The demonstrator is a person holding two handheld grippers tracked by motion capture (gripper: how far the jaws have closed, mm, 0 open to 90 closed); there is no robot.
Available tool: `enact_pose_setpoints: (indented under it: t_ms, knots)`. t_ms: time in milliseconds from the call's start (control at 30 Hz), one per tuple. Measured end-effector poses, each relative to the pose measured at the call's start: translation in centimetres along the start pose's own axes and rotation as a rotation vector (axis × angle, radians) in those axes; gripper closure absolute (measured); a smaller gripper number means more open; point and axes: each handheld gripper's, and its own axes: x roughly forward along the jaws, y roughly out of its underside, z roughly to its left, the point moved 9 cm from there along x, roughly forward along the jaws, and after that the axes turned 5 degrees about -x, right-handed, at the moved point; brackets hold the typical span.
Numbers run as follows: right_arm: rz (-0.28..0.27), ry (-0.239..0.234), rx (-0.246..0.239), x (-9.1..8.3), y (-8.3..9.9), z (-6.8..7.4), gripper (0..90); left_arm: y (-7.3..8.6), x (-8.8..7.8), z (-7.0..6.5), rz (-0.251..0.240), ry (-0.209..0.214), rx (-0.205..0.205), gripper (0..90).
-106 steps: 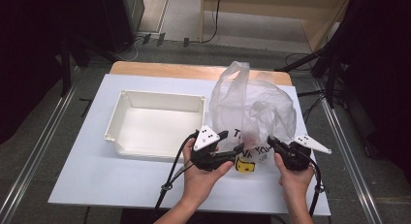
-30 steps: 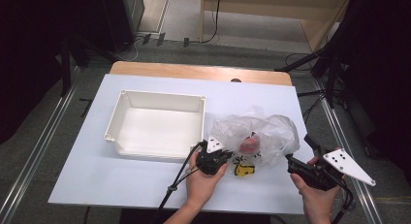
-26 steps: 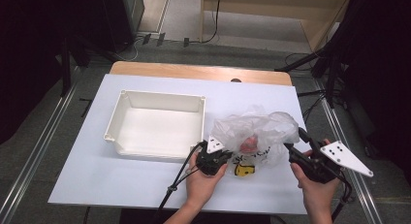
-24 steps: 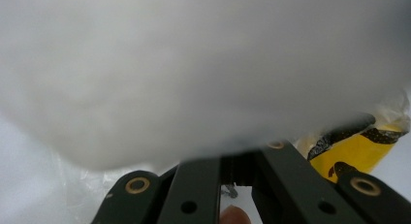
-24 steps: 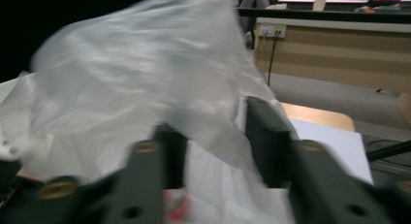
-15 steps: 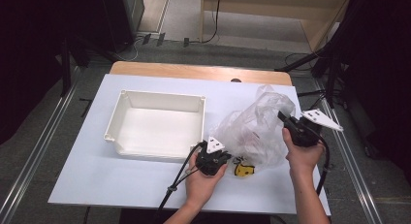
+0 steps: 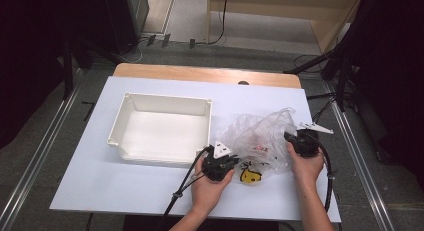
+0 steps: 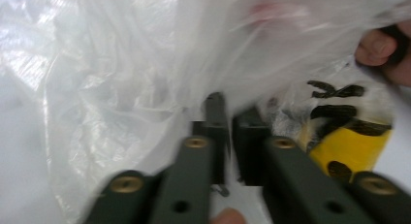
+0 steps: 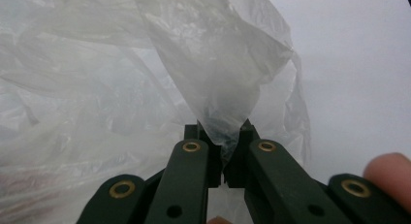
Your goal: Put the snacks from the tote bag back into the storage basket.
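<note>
Clear plastic bag pinched in right gripper; left gripper jaws just parting beside white tray.

High view: fixed above the near table edge, looking forward and down over the white table. Left gripper view: rides the left gripper, facing along its jaws, very close to the clear plastic bag. Right gripper view: likewise on the right gripper. All three views share the bag.
</note>
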Motion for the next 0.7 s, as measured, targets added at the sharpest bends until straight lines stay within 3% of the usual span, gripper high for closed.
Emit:
enact_pose_setpoints:
  t_ms: [100,167,267,400,567,700]
  knots:
    - [-0.047,-0.034,-0.004,-0.5,0.1,0.2,87.8,-0.3,-1.1,-0.5,-0.054,0.042,0.013,61.1]
    - [-0.093,-0.049,-0.008,-0.9,-0.1,0.4,86.5,-0.5,-2.1,-0.7,-0.084,0.040,0.009,48.7]
    - [-0.138,-0.066,-0.033,-1.5,-0.1,0.9,85.4,-1.2,-3.7,-0.9,-0.137,0.022,0.017,34.0]
    - [-0.167,-0.070,-0.023,-1.7,-0.3,0.9,85.1,-3.5,-5.6,-1.3,-0.202,-0.030,0.039,19.7]
    - [-0.181,-0.069,-0.043,-1.8,-0.3,1.0,84.7,-6.9,-6.1,-2.7,-0.238,-0.037,0.069,13.8]
    - [-0.188,-0.074,-0.069,-1.9,-0.2,1.4,83.9,-8.6,-4.9,-4.2,-0.230,-0.058,0.123,10.2]
